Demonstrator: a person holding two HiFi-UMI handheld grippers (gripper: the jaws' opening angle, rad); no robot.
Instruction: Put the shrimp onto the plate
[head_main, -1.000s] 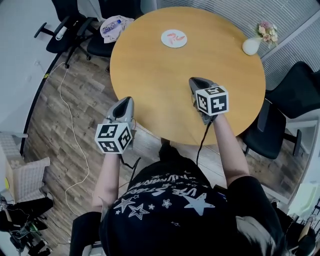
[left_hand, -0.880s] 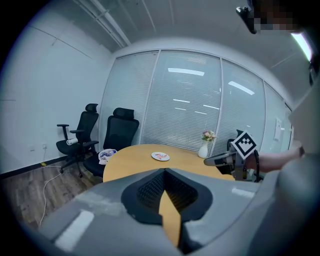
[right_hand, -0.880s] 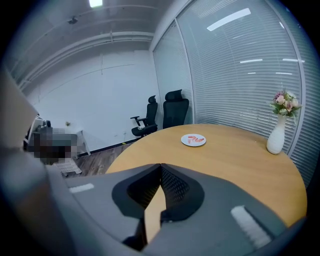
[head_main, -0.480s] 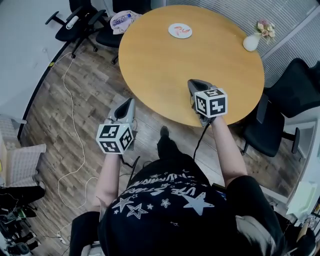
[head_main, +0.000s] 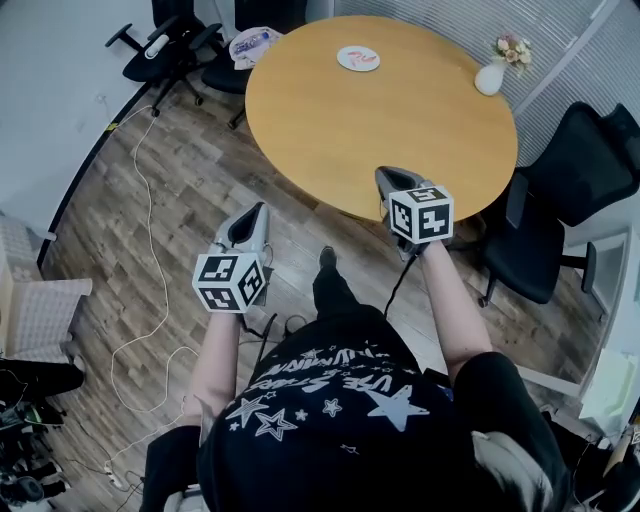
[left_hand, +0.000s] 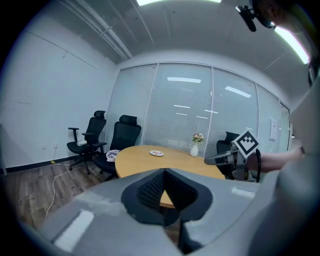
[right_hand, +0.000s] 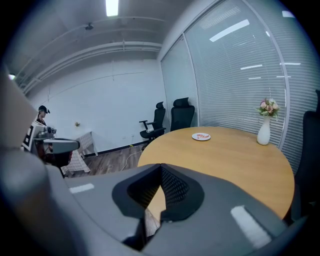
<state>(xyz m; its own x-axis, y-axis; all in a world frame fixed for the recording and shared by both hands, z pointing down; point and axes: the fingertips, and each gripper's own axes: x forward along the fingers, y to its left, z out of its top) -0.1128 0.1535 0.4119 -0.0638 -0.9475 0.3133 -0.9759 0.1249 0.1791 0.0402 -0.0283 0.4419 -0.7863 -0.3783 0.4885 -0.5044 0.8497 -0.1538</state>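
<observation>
Idle stance, nothing in hand
Left gripper (head_main: 257, 213) and right gripper (head_main: 382, 175): jaws together, empty, parked near the body since no reach is on. Shrimp (head_main: 359, 56) looks already on the plate (head_main: 343, 63), upper centre, far side of the round table (head_main: 400, 130).

The plate (head_main: 343, 56) with shrimp (head_main: 360, 58) lies far across the table (head_main: 400, 120) from left tongs (head_main: 257, 211) and right tongs (head_main: 383, 173).
</observation>
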